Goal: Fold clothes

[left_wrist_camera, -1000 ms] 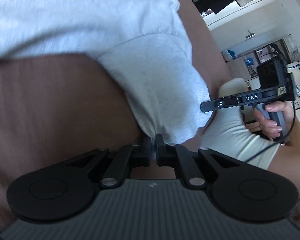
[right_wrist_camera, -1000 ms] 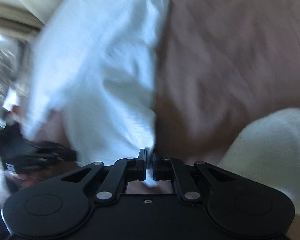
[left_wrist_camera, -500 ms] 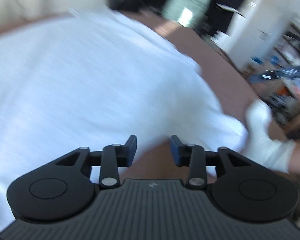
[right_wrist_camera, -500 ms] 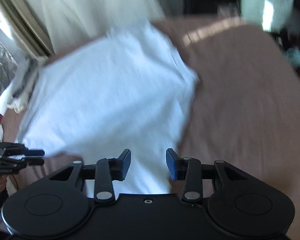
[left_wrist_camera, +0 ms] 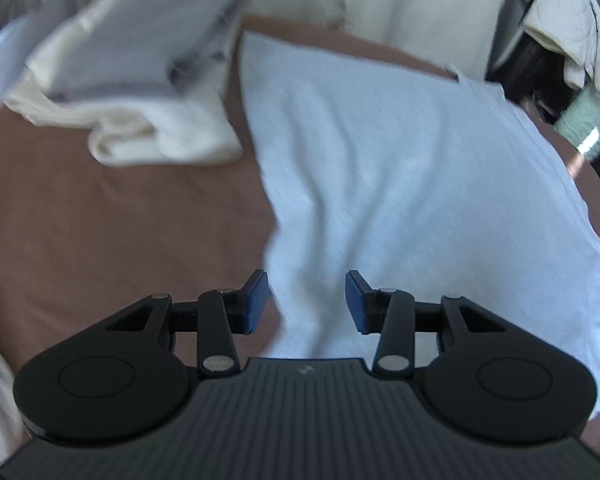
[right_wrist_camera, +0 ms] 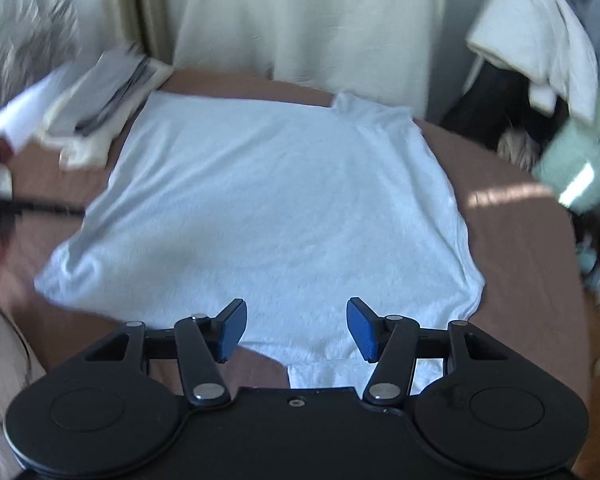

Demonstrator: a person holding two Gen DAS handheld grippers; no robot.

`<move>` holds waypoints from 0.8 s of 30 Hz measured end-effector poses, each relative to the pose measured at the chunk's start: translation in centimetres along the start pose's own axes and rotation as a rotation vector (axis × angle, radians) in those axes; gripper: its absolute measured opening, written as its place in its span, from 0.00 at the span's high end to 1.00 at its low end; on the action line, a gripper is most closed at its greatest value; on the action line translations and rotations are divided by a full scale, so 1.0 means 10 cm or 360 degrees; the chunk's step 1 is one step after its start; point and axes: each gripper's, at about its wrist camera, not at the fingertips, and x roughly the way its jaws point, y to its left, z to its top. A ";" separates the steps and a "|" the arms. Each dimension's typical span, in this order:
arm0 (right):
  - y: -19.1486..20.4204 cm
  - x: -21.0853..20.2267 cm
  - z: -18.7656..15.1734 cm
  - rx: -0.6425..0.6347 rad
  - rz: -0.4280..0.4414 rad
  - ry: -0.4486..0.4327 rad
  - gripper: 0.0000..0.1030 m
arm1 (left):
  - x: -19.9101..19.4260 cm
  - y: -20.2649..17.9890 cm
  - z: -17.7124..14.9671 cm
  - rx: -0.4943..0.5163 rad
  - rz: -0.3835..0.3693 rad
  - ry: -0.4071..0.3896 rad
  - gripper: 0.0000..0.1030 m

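Left black two-finger gripper at bottom centre of left wrist view: jaws parted, blue pads clear of cloth, nothing between them; they have just been opening. Right black two-finger gripper at bottom centre of right wrist view: jaws parted wider, blue pads bare, gripping nothing; also just opening. No readable brand or writing in either view, only a small light mark on the left gripper's ribbed body.

Pale white-blue cotton T-shirt lies released and spread on the brown bedsheet, filling the centre of the right view and the centre-right of the left view. Body is mostly flat with soft wrinkles; a folded-under bit shows at the near hem just above the right gripper.

Farther, upper left of both views: stack of folded grey and cream clothes resting on the sheet, just beside the shirt's far left corner. Blurred dark shape at left edge of the right view; cannot tell what. Beyond the bed: cream curtain. Upper right: heaped white and dark garments, blurred.
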 end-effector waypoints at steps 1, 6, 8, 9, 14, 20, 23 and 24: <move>0.07 -0.02 0.02 0.0015 0.0010 0.0003 0.41 | -0.01 0.05 0.06 -0.0054 -0.0019 0.0002 0.59; 0.45 -0.27 0.11 0.0180 0.0117 -0.0099 0.41 | -0.05 -0.07 0.11 -0.0121 -0.0111 -0.0008 0.58; 0.66 -0.35 0.10 0.0196 0.0259 -0.0142 0.41 | -0.05 -0.09 0.04 -0.0116 -0.0064 0.0018 0.58; 0.76 -0.37 0.09 0.0175 0.0312 -0.0155 0.41 | -0.07 -0.09 0.01 -0.0115 -0.0053 0.0027 0.58; 1.08 -0.30 0.09 0.0165 0.0376 -0.0241 0.41 | -0.20 -0.16 0.32 -0.0149 -0.0100 0.0008 0.58; 1.05 0.24 0.43 0.0294 0.0285 -0.0158 0.41 | -0.18 -0.31 0.96 -0.0032 -0.0027 -0.0128 0.57; 0.79 0.54 0.85 0.0373 0.0254 -0.0085 0.41 | -0.02 -0.36 1.18 0.0145 0.0108 -0.0194 0.56; 0.64 0.62 1.04 0.0403 0.0237 -0.0086 0.41 | 0.06 -0.34 1.23 0.0173 0.0137 -0.0220 0.53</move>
